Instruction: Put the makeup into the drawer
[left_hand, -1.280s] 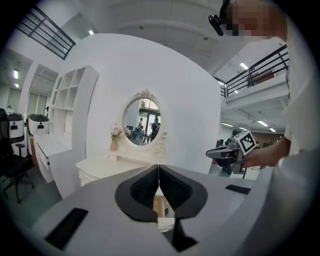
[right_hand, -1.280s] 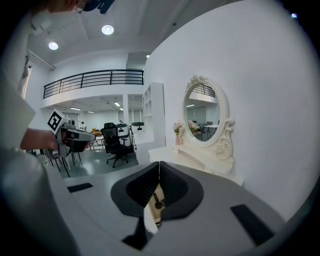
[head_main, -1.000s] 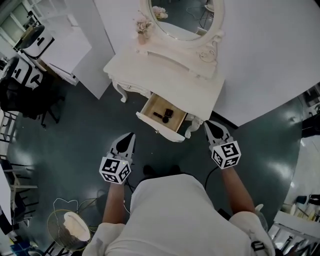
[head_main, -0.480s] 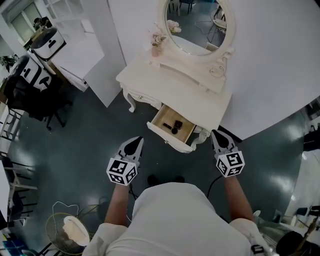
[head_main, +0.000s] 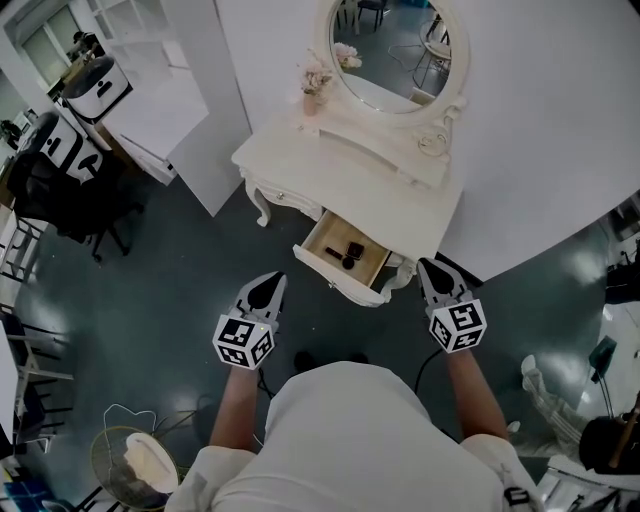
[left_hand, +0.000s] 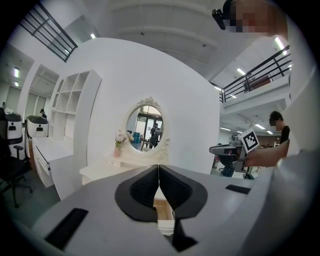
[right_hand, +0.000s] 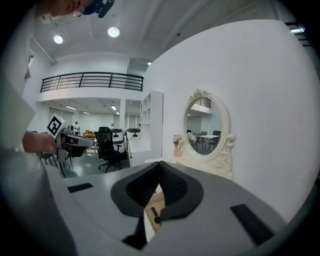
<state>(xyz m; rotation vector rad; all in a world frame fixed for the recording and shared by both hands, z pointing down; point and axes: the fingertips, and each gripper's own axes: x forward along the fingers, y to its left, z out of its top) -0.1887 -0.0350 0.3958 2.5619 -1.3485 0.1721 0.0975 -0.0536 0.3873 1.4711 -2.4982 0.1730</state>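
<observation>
In the head view a white dressing table (head_main: 300, 150) stands ahead with its drawer (head_main: 330, 280) pulled open. Small dark makeup items (head_main: 349, 251) lie inside it. My left gripper (head_main: 270, 284) is shut and empty, hanging short of the drawer's left front corner. My right gripper (head_main: 434, 270) is also shut and empty, just right of the drawer. In the left gripper view the jaws (left_hand: 159, 176) meet with the drawer (left_hand: 164, 214) showing below them. Under the closed jaws (right_hand: 159, 174) of the right gripper view, the makeup (right_hand: 156, 214) lies in the drawer.
An oval mirror (head_main: 393, 48) and a small flower vase (head_main: 312, 96) stand on the table top. Black office chairs (head_main: 55, 185) and white shelving (head_main: 150, 95) are at the left. A wire basket (head_main: 135, 462) sits on the dark floor at the lower left.
The head view has shifted, so the table now sits higher and further right in the picture. Both grippers have drifted slightly with it and stay shut. The drawer stays open.
</observation>
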